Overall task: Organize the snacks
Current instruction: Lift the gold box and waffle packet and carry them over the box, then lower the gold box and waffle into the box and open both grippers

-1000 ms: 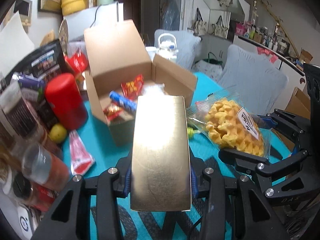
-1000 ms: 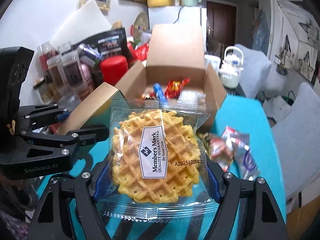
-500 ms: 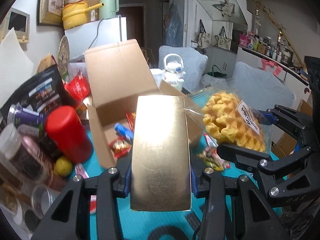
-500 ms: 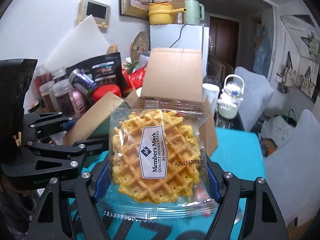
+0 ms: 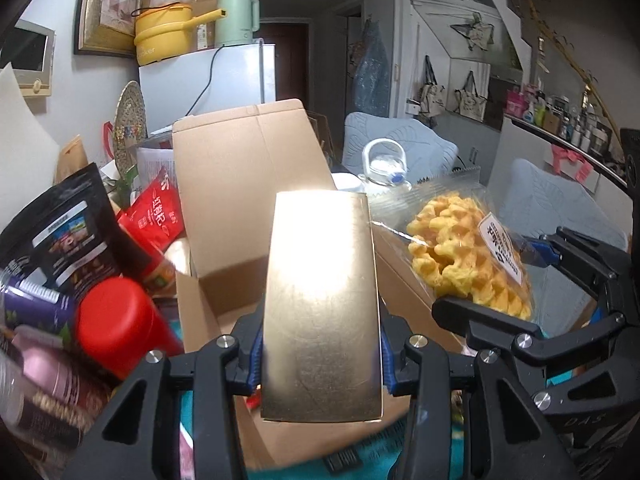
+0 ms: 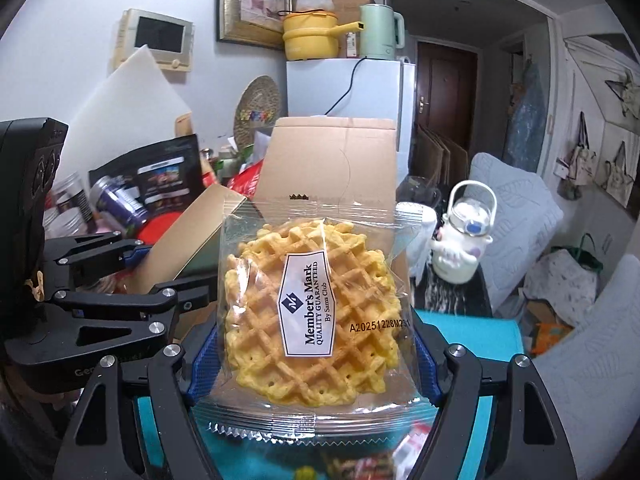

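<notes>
My left gripper is shut on a shiny gold box, held upright over the near edge of the open cardboard box. My right gripper is shut on a clear-wrapped waffle pack with a white Member's Mark label. Both held snacks sit side by side in front of the cardboard box, whose lid stands up behind them. In the left wrist view the waffle pack shows at the right; in the right wrist view the gold box shows at the left. The held items hide the box's inside.
Left of the box stand a red canister, a red pouch, a dark pouch and jars. A white kettle stands to its right. Loose snack packets lie on the teal cloth. Behind are grey-cushioned chairs and a white fridge.
Both grippers moved forward and rose toward the cardboard box, keeping their snacks. The box looms larger, and its contents have slipped out of sight behind the gold box and waffle pack.
</notes>
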